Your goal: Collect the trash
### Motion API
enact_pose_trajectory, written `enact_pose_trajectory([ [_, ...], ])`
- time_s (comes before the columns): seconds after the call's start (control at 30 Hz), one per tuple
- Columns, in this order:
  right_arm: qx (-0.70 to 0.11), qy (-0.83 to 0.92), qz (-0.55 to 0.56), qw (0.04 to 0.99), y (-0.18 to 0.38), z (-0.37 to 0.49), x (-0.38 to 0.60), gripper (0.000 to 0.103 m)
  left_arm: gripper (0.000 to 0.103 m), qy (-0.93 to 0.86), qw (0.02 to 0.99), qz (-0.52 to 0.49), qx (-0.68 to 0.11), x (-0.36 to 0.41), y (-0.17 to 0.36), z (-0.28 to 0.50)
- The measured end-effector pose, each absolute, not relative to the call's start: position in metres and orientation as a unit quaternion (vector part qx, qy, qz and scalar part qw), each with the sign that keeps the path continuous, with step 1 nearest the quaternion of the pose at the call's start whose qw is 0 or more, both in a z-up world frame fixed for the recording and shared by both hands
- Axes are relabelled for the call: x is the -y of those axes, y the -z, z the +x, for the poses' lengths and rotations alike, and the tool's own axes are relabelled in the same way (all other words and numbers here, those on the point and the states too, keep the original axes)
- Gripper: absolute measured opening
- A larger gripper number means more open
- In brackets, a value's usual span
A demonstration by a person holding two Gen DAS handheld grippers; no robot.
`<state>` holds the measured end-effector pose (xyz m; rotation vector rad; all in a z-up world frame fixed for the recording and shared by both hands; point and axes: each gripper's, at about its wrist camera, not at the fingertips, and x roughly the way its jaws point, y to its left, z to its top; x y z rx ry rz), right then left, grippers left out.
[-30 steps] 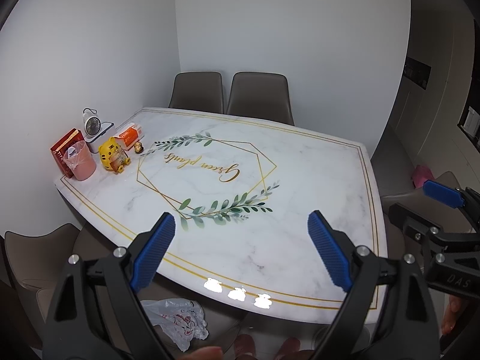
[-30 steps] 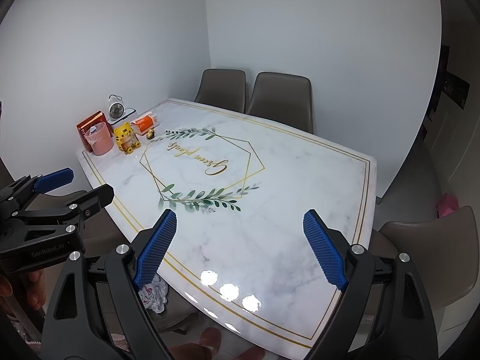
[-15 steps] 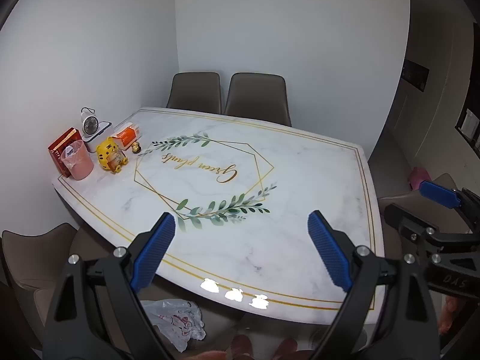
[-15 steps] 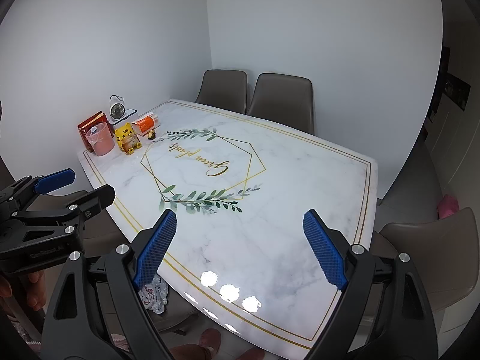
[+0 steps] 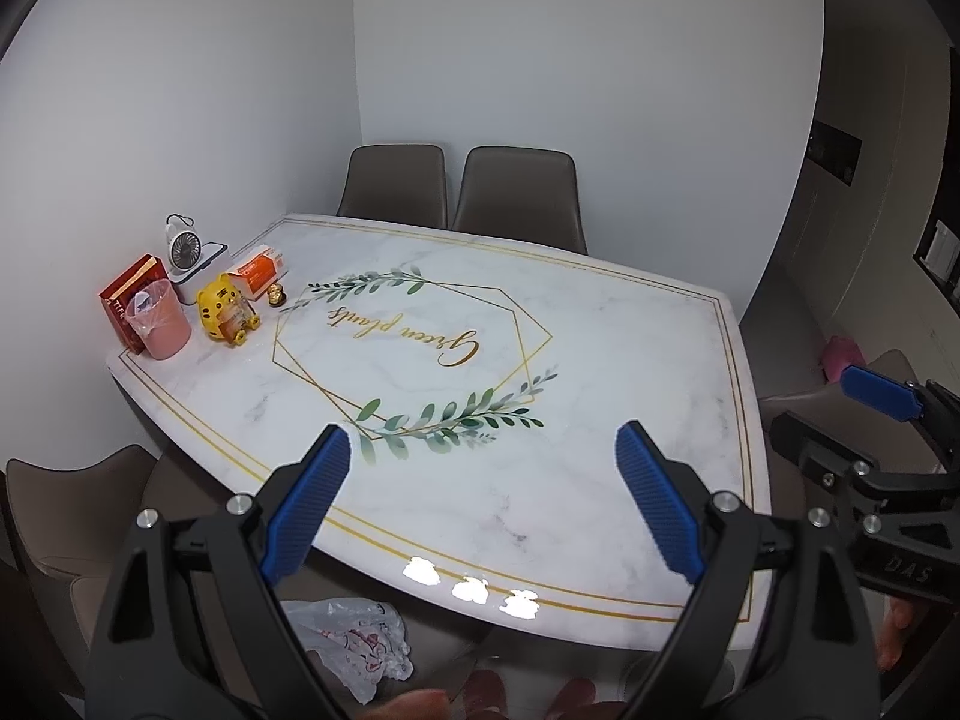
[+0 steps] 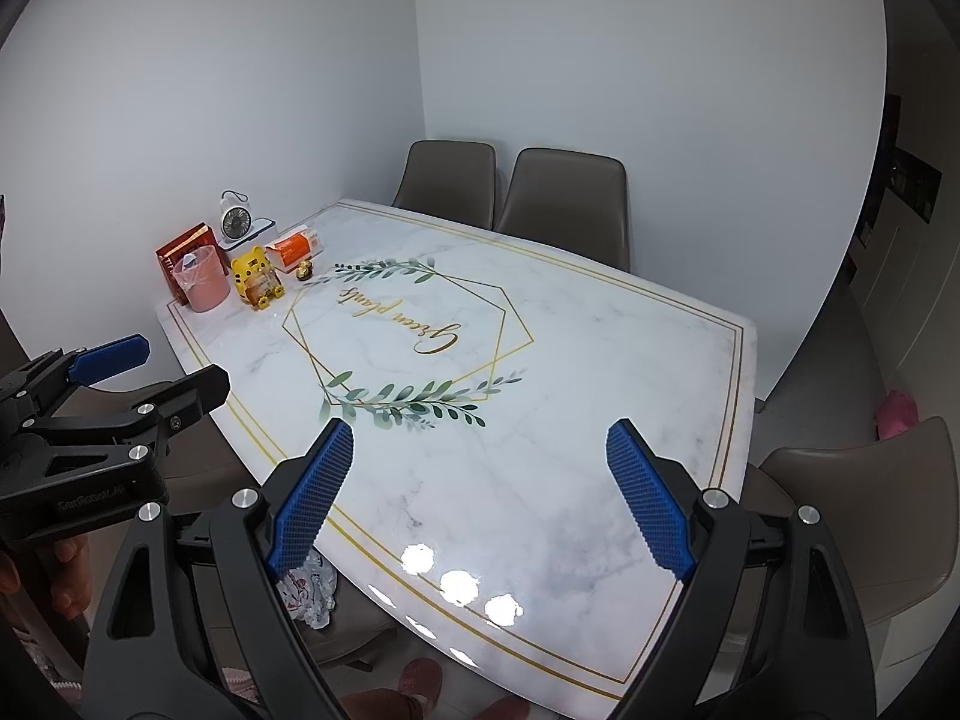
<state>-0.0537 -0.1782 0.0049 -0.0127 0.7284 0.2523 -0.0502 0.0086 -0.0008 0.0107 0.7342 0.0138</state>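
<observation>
My left gripper [image 5: 483, 504] is open and empty, held above the near edge of the marble table [image 5: 600, 372]. My right gripper [image 6: 480, 498] is open and empty too, to the right of the left one [image 6: 114, 384]. A crumpled white plastic bag [image 5: 354, 642] lies on a chair seat below the table's near edge; it also shows in the right wrist view [image 6: 309, 591]. A pink bin with a plastic liner [image 5: 159, 318] stands at the table's far left corner, also seen from the right wrist [image 6: 204, 279].
Beside the bin stand a red box [image 5: 123, 300], a yellow tiger toy [image 5: 225, 309], an orange-and-white carton [image 5: 258, 270], a small white fan [image 5: 183, 249] and gold-wrapped sweets [image 5: 277, 297]. Brown chairs [image 5: 516, 198] surround the table. A pink thing [image 6: 897, 414] lies at right.
Both grippers have drifted slightly back and up from the table. Their jaws stay open. Nothing on the table has moved.
</observation>
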Motion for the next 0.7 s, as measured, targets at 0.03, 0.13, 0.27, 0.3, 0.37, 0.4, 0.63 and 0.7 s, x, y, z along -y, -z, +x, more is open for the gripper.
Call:
enact_pose_trajectory([
  [0.03,-0.356,-0.123,-0.006,0.926,-0.0049,-0.0535,0.1782,0.083,0.090,-0.009,0.933,0.009,-0.359,-0.0073,0.0005,-0.0509],
  [0.13,-0.355,-0.124,-0.006,0.927,-0.0047,-0.0539,0.1783,0.083,0.090,-0.008,0.934,0.004,-0.358,-0.0060,-0.0007,-0.0519],
  [0.27,-0.354,-0.125,-0.008,0.927,-0.0066,-0.0524,0.1758,0.083,0.090,0.000,0.934,-0.009,-0.358,-0.0087,-0.0010,-0.0528],
  [0.3,-0.354,-0.125,-0.008,0.927,-0.0069,-0.0522,0.1753,0.083,0.090,-0.001,0.934,-0.007,-0.357,-0.0086,-0.0010,-0.0530],
  [0.37,-0.354,-0.125,-0.008,0.927,-0.0074,-0.0523,0.1749,0.083,0.090,0.000,0.935,-0.003,-0.355,-0.0075,-0.0010,-0.0530],
  [0.4,-0.354,-0.125,-0.008,0.927,-0.0079,-0.0519,0.1744,0.083,0.090,0.003,0.935,-0.003,-0.354,-0.0075,-0.0012,-0.0540],
  [0.63,-0.354,-0.125,-0.008,0.927,-0.0078,-0.0517,0.1747,0.083,0.090,0.011,0.936,0.001,-0.353,-0.0040,-0.0016,-0.0552],
  [0.7,-0.353,-0.124,-0.008,0.927,-0.0074,-0.0524,0.1757,0.083,0.090,0.007,0.937,0.001,-0.349,-0.0041,-0.0024,-0.0565],
])
